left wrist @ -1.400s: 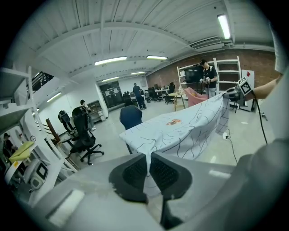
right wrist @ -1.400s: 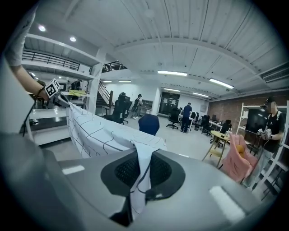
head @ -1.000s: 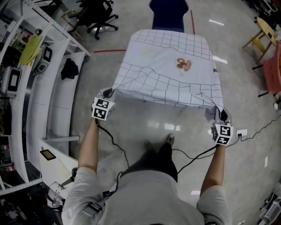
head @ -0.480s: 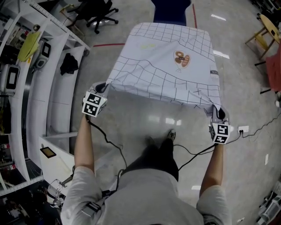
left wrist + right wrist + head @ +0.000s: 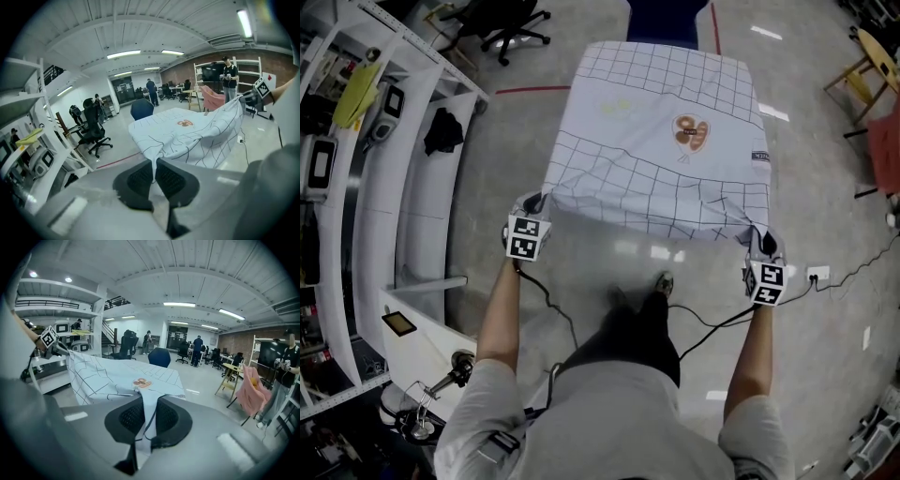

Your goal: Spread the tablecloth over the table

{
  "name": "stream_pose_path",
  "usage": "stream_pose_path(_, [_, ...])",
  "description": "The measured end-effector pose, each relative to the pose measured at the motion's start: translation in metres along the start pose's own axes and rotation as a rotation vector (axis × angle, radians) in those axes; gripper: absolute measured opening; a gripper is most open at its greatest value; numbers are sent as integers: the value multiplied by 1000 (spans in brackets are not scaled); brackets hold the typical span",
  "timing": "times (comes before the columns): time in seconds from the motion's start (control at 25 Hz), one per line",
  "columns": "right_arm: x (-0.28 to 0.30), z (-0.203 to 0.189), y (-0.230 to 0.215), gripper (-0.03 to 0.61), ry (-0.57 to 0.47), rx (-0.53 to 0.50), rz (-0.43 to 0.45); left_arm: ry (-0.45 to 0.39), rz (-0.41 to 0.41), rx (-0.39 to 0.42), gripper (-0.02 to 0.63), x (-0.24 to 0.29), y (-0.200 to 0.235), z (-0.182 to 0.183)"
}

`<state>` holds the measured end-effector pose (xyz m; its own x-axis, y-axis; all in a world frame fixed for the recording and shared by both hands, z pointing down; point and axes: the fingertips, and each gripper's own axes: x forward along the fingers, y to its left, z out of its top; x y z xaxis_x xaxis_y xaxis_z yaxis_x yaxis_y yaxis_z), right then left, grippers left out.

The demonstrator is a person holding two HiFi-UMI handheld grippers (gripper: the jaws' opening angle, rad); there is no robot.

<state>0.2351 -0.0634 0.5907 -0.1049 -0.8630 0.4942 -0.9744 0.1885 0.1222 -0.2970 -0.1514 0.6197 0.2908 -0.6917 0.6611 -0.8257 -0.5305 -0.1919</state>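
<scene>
Two tools, both pinching cloth: the left tool is clamped on the near left corner of the tablecloth, the right tool on the near right corner. The cloth covers the tabletop hidden beneath it, with its near edge held up and sagging between the grips. The fabric looks thin, limp and light, likely to bunch under uneven pull. Corners are the sensible hold.

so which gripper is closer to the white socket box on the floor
Right. The right gripper holds a tablecloth corner just beside the socket box; the left gripper holds the other near corner, across the cloth's width.
</scene>
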Motion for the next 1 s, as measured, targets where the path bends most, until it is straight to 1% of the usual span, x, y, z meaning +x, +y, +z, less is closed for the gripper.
stream_pose_path(0.08, [6, -9, 1, 18, 25, 4, 1, 18, 9, 3, 25, 8, -8, -9])
stream_pose_path(0.24, [12, -23, 6, 18, 52, 14, 0, 56, -18, 19, 25, 17, -23, -25])
stream_pose_path(0.32, [14, -29, 7, 18, 59, 16, 1, 65, -23, 9, 25, 21, -28, -33])
stream_pose_path(0.48, [16, -38, 5, 18, 69, 25, -2, 78, -16, -25, 25, 24, -28, -44])
stream_pose_path(1.0, [16, -50, 7, 17, 83, 29, 0, 95, -25, -40, 25, 27, -26, -60])
